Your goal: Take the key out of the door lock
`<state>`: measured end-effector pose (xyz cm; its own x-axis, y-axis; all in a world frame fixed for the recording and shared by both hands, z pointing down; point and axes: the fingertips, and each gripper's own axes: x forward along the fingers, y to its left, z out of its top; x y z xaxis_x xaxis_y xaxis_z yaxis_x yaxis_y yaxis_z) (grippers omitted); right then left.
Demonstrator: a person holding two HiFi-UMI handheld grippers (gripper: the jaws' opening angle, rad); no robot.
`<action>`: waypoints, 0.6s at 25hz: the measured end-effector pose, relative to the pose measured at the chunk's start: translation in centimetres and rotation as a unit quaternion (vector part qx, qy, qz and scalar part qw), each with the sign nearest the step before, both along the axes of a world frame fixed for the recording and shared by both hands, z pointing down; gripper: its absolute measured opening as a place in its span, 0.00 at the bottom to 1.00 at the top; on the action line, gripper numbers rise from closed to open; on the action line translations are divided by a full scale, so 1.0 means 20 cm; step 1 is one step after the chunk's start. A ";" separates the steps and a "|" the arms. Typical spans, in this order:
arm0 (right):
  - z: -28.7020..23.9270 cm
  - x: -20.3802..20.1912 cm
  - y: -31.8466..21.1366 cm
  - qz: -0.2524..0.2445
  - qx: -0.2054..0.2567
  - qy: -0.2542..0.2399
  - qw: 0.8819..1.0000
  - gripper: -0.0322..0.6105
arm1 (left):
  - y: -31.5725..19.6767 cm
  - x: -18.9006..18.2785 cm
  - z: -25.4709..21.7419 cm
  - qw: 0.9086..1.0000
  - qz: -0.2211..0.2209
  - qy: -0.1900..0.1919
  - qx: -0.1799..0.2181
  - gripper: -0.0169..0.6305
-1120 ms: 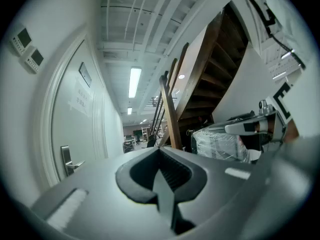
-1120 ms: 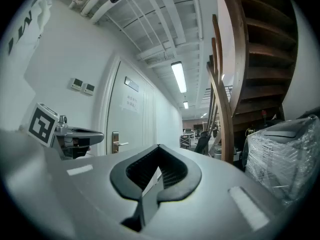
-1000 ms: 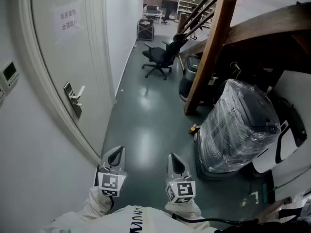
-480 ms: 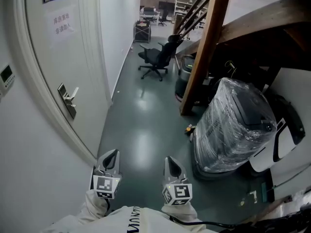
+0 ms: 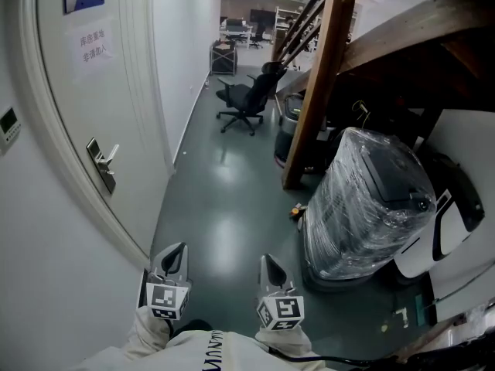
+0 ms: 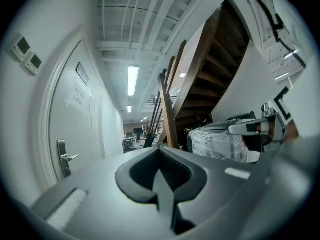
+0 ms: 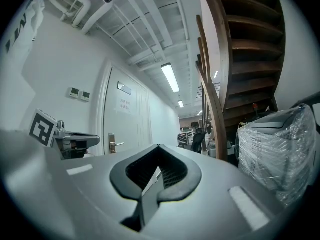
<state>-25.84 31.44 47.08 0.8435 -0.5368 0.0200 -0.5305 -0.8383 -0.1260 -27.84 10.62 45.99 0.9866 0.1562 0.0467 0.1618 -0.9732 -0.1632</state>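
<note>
1. The door lock [image 5: 99, 168] is a metal plate on the white door [image 5: 93, 107], and its lever handle [image 5: 109, 154] is at the upper part of the plate.
2. The key is too small to make out in any view, so I cannot tell if it is in the door lock.
3. The left gripper [image 5: 176, 251] is well apart from the door lock, lower and to its right, over the dark floor [image 5: 224, 207]. Its jaws are pressed together, with nothing between them.
4. The right gripper [image 5: 269, 263] is further right of the door lock. Its jaws are also pressed together and empty.
5. A paper notice [image 5: 91, 45] hangs on the door above the door lock.
6. Across the corridor from the door lock stands a machine wrapped in plastic film [image 5: 371, 203].
</note>
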 end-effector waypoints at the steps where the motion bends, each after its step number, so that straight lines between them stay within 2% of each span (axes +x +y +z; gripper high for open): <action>1: 0.00 0.01 0.00 0.000 0.001 0.000 1.000 0.05 | 0.01 0.01 0.00 1.000 0.002 0.001 0.002 0.03; 9: 0.08 0.15 -0.06 -0.011 0.003 -0.019 1.000 0.05 | 0.02 0.17 0.03 1.000 0.021 -0.001 0.008 0.03; 12: 0.10 0.26 -0.10 -0.013 -0.002 -0.021 1.000 0.05 | -0.01 0.29 0.04 0.999 0.031 0.004 0.025 0.03; 15: 0.11 0.40 -0.16 -0.011 -0.010 -0.023 1.000 0.05 | -0.05 0.46 0.06 0.999 0.040 0.003 0.022 0.03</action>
